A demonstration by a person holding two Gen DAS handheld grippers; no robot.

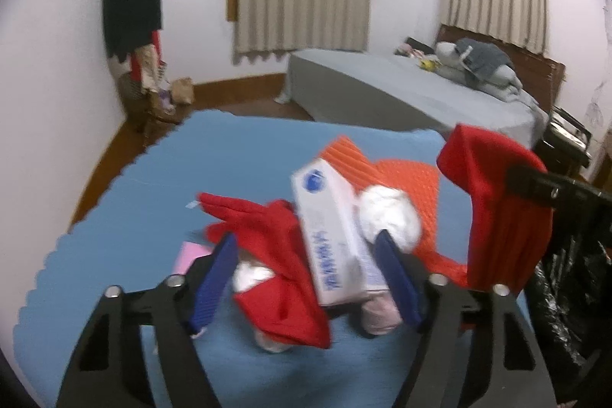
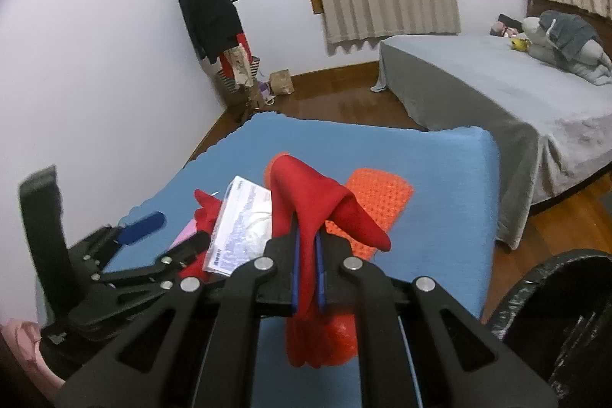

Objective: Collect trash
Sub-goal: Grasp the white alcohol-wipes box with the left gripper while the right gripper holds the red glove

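A pile of trash lies on the blue mat: a red cloth, a white tissue packet with blue print, crumpled white tissue and an orange quilted pad. My left gripper is open, its blue pads on either side of the red cloth and the packet. My right gripper is shut on another red cloth, held above the mat; that cloth also shows in the left wrist view. The packet and the left gripper show in the right wrist view.
A bin lined with a black bag stands at the right of the mat, also in the left wrist view. A grey bed is beyond, a coat rack in the corner. A pink paper lies on the mat.
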